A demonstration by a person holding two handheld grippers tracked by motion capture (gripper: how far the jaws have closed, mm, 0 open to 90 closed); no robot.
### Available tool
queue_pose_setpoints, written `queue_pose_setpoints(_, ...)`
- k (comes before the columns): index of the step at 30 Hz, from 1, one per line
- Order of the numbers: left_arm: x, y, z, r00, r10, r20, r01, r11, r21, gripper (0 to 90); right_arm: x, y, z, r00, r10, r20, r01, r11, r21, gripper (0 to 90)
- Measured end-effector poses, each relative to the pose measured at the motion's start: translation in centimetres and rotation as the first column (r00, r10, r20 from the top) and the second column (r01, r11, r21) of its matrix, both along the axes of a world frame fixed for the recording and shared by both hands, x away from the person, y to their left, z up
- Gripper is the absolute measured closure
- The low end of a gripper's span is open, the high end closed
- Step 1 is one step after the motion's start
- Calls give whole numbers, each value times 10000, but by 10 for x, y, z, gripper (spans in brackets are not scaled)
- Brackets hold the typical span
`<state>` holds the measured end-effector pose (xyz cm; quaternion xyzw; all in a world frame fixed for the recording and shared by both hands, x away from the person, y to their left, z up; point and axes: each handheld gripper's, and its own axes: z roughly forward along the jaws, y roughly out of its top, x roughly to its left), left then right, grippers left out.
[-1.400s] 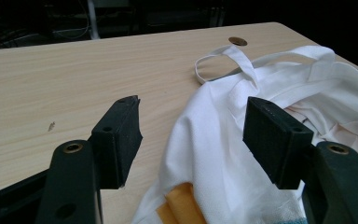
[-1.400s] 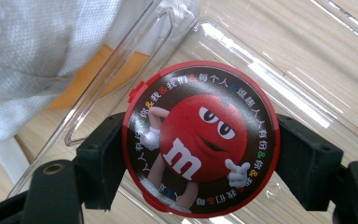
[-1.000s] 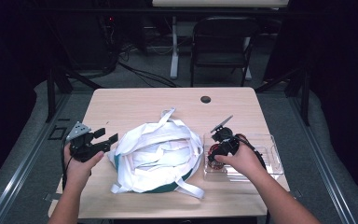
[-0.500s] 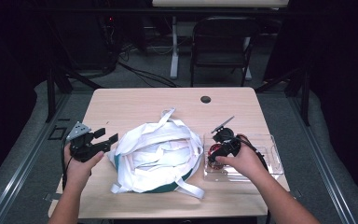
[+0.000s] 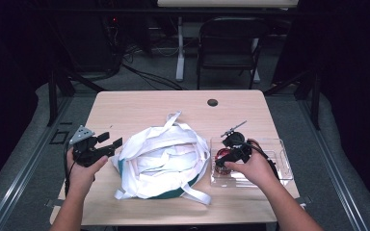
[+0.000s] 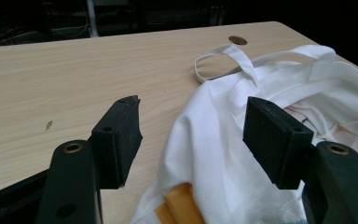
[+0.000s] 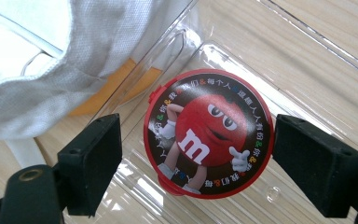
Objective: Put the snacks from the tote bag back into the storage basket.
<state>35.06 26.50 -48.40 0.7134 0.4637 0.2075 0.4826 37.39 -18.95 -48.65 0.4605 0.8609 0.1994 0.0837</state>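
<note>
While our right tongs (image 7: 196, 154) hung released around the red candy tin (image 7: 208, 133) in the clear tray (image 5: 279, 159), our left tongs (image 6: 193, 135) waited released beside the white bag (image 5: 161, 156) on the tabletop (image 5: 139, 106). Next move, we figured: clench the tin.

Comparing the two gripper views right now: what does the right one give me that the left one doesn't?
Right gripper view: a round red candy tin with a cartoon lid, lying in a clear plastic tray, between the right gripper's open jaws, which do not touch it.

Left gripper view: a long stretch of bare wooden table, its round grommet, and a loop handle of the bag, with the left gripper open at the bag's edge.

Both: the white cloth bag with something orange inside, and wood tabletop.
</note>
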Motion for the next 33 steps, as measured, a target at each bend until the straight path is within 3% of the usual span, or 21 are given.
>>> queue_pose_setpoints(9, -1, 2, 0, 10000, 46, -32, -46, 10000, 45, 367, -4, 0, 2, 9998, 7, 222, -8, 10000, 28, 162)
queue_pose_setpoints(11, -1, 1, 0, 10000, 39, -20, -39, 10000, 39, 367, -5, 1, 2, 9996, -47, 276, 42, 9998, 216, 162)
queue_pose_setpoints(12, -1, 1, 0, 10000, 30, -28, -30, 10000, 51, 367, -5, 1, 2, 9995, -23, 307, 22, 10000, 21, 162)
queue_pose_setpoints(20, -2, 3, 0, 10000, 73, 39, -73, 10000, -5, 367, -9, 3, 12, 9987, 190, 469, -195, 9998, 96, 162)
queue_pose_setpoints(33, -2, 2, 1, 10000, 40, 37, -40, 10000, 62, 367, -31, 7, 27, 9901, 195, 1393, -280, 9979, 588, 166)
